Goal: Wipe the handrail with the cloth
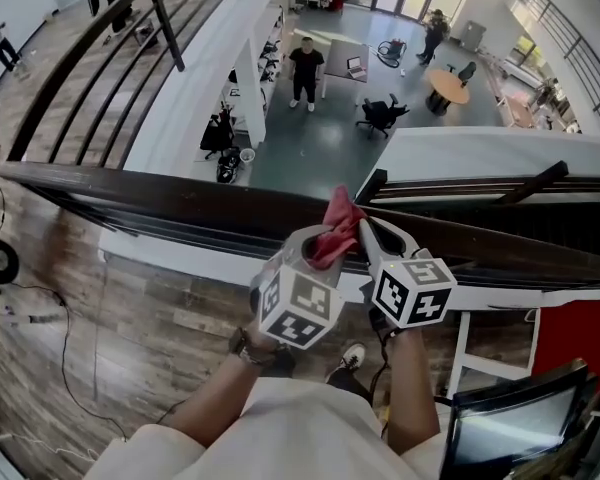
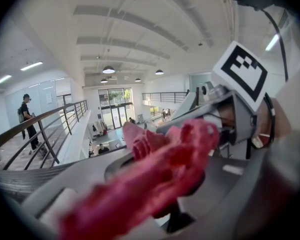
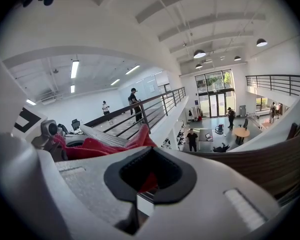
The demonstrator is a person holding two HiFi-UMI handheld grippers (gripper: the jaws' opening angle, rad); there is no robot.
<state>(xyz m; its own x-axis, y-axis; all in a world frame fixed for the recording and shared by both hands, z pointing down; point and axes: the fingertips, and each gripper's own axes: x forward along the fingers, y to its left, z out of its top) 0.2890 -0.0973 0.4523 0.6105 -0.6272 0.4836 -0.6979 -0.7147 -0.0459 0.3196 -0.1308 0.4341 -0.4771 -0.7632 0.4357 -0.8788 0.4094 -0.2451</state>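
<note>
Red cloth (image 1: 337, 226) bunched over top of dark handrail (image 1: 160, 196), clamped in left gripper (image 1: 318, 258) w/ jaws closed on it, right gripper (image 1: 377, 240) just beside, jaws pressed together, red showing thru pad notch, lower floor (image 1: 325, 143) beyond rail.

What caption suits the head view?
Left gripper and right gripper hold a red cloth at the dark handrail above the atrium floor.

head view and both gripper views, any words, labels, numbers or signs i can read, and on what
No readable text in any view.
Left gripper cube: black-and-white square pattern, no letters.
Right gripper cube: same.
Floor below: anything printed is too small to read.
</note>
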